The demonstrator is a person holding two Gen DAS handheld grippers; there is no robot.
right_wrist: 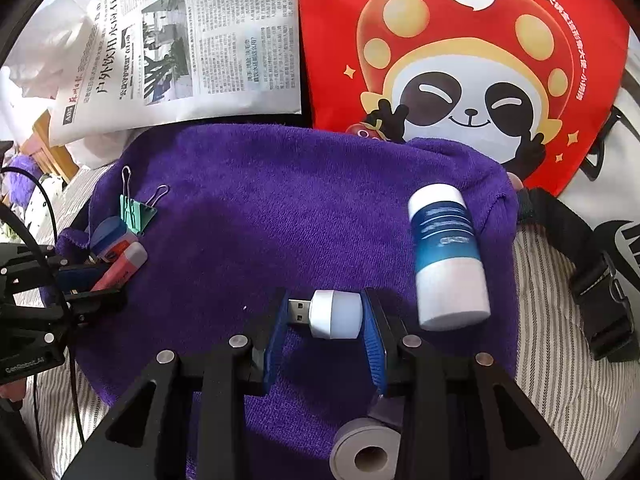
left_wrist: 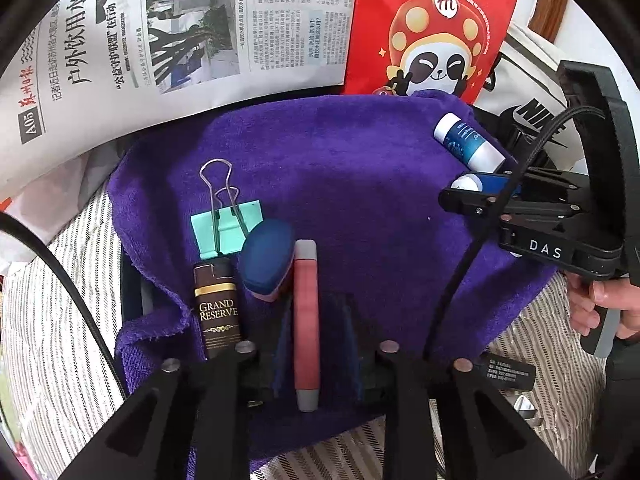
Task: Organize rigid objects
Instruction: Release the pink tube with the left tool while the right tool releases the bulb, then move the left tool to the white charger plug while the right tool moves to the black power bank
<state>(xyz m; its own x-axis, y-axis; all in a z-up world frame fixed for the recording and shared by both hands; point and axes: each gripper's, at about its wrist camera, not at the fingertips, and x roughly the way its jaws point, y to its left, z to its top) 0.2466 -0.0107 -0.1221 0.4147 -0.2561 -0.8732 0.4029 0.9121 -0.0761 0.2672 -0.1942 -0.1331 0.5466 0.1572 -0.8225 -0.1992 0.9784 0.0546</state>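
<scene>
A purple towel [left_wrist: 340,168] [right_wrist: 248,208] carries the objects. My left gripper [left_wrist: 314,304] [right_wrist: 108,280] is low over its left side. A pink stick with grey ends [left_wrist: 307,320] [right_wrist: 120,270] lies on the towel between the blue pads, with a small gap on each side, so the gripper is open. Beside the stick lie a blue oval piece [left_wrist: 266,256], a brown "Grand Reserve" sachet [left_wrist: 218,308] and a green binder clip [left_wrist: 226,232] [right_wrist: 136,210]. My right gripper [right_wrist: 326,300] [left_wrist: 472,186] is shut end to end on a white USB plug light [right_wrist: 334,314]. A blue-and-white bottle [right_wrist: 448,256] [left_wrist: 468,142] lies just to its right.
A newspaper [left_wrist: 180,32] and a red panda bag [right_wrist: 460,60] lie beyond the towel. A white bag with a black buckled strap [right_wrist: 600,292] is at the right. A grey tape roll [right_wrist: 366,452] sits under my right gripper. Striped cloth [left_wrist: 52,320] surrounds the towel.
</scene>
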